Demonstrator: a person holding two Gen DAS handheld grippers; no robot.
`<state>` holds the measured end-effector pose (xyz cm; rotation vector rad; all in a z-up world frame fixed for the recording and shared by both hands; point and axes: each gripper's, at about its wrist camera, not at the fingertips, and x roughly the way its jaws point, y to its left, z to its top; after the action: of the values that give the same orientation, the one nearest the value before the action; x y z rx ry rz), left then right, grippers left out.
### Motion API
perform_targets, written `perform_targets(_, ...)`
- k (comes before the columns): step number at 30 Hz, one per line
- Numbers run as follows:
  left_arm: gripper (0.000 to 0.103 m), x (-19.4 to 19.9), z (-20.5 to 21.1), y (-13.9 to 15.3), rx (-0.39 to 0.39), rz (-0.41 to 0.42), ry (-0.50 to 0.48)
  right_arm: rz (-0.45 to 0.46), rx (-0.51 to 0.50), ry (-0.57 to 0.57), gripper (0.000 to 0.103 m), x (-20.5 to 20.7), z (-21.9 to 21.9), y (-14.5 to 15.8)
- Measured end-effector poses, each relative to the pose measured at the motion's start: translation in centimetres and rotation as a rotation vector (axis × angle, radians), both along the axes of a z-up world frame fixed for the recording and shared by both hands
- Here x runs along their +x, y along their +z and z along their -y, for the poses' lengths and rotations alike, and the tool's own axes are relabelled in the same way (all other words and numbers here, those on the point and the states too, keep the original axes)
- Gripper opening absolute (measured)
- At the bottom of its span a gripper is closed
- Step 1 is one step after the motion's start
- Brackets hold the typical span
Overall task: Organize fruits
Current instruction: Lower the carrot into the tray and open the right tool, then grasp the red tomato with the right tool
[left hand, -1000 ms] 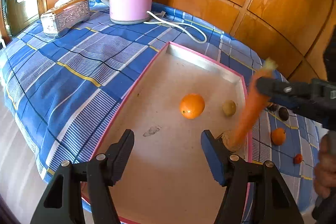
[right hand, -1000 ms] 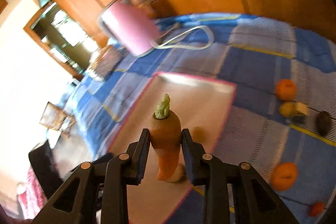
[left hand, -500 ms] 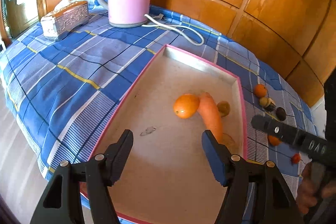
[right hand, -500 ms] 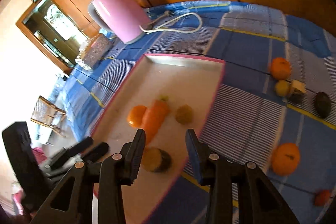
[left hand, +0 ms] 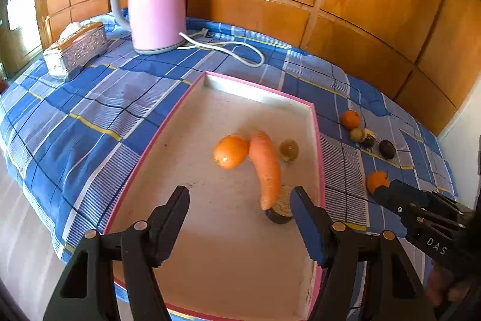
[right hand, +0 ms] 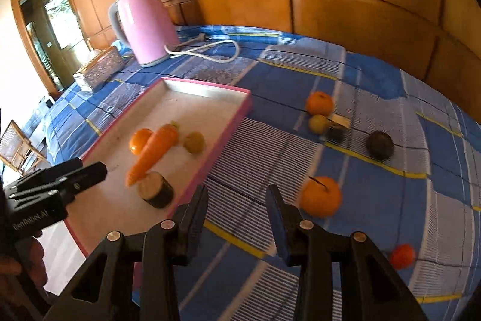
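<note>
A pink-rimmed tray (left hand: 317, 122) on the blue checked cloth holds an orange (left hand: 230, 151), a carrot (left hand: 266, 167) lying against it, a small yellowish fruit (left hand: 289, 150) and a dark-skinned cut piece (left hand: 279, 211) at the carrot's tip. My left gripper (left hand: 240, 212) hangs open over the tray's near half with nothing between its fingers. My right gripper (right hand: 237, 200) is open and empty above the cloth just right of the tray rim (right hand: 228, 134). An orange (right hand: 321, 196) lies on the cloth close to its right finger.
More fruit lies on the cloth right of the tray: another orange (right hand: 319, 103), a greenish fruit (right hand: 318, 123), a dark round fruit (right hand: 380, 145) and a small red one (right hand: 402, 256). A pink kettle (left hand: 156, 8) with a white cord (left hand: 228, 48) and a tissue box (left hand: 75, 48) stand behind.
The right gripper let go of the carrot, which now lies in the tray beside the orange. That gripper then swung right, off the tray and over the cloth. The left gripper drew back slightly.
</note>
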<state>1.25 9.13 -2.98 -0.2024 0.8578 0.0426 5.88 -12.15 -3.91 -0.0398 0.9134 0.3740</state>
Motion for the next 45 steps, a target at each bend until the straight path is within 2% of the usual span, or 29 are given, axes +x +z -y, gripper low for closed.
perform_targets(13,0.070,0.4,2.9,0.1,0.027,-0.011,-0.092,-0.001,-0.009,-0.152,0.040,-0.8,5.7,-0.3)
perform_targets(26,0.070,1.0,5.9,0.0,0.028,-0.019,-0.201,-0.040,-0.052,-0.376,0.040,-2.4,14.8,-1.8)
perform_targets(30,0.070,1.2,6.8,-0.1,0.025,-0.025,-0.241,-0.070,-0.060,-0.412,0.040,-3.0,17.0,-2.8)
perform_targets(36,0.070,1.6,9.3,-0.3,0.022,-0.044,-0.336,-0.056,-0.032,-0.393,0.040,-2.4,16.8,-3.2)
perform_targets(41,0.070,2.3,11.7,-0.9,0.024,-0.071,-0.414,-0.009,-0.091,-0.342,0.040,-0.8,14.8,-3.9)
perform_targets(42,0.070,2.6,12.1,-1.0,0.022,-0.078,-0.425,-0.021,-0.096,-0.338,0.039,-0.4,14.5,-4.3)
perform_targets(44,0.070,3.1,12.9,-1.3,0.008,-0.090,-0.442,-0.032,-0.103,-0.332,0.028,0.1,14.2,-4.9)
perform_targets(45,0.070,3.4,13.3,-1.5,0.002,-0.095,-0.449,-0.009,-0.118,-0.334,0.028,0.0,13.9,-4.9)
